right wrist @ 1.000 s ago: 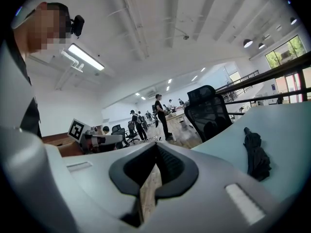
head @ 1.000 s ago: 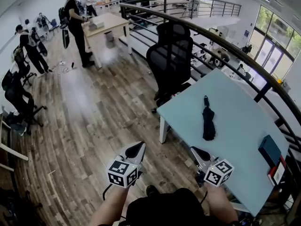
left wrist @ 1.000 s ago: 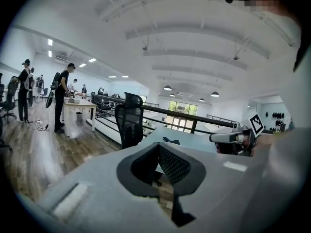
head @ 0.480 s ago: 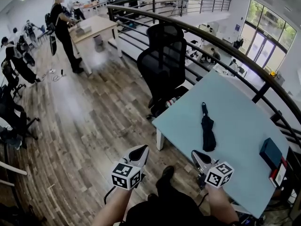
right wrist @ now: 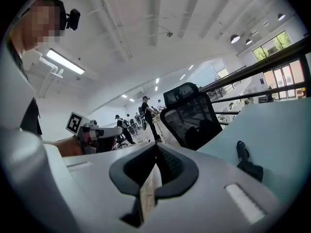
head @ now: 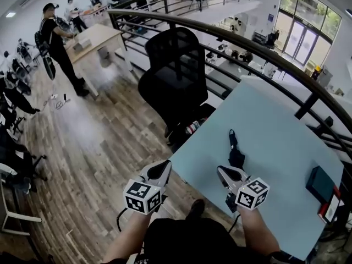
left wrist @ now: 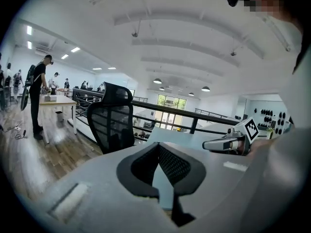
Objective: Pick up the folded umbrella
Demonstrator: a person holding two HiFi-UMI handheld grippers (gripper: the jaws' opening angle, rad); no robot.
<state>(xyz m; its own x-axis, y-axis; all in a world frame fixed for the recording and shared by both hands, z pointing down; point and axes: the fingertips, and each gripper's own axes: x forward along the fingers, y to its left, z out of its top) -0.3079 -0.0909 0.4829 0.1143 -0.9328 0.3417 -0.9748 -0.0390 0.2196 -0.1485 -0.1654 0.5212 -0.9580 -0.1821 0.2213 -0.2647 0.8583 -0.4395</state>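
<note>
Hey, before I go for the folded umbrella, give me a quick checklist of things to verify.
1. Umbrella in view, lying flat on the table: ok.
2. Right gripper jaws apart for the grasp: not ok, tips together, empty.
3. Jaws lined up on the umbrella: not ok, in the right gripper view it lies off to their right.
4. Room around the umbrella: ok, the dark box sits well away.
5. Left gripper out of the way: ok, by the table's corner, shut, empty.
6. Strap fastened: cannot tell.

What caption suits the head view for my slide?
Both shut, left tongs and right tongs face a folded umbrella on a blue table.
</note>
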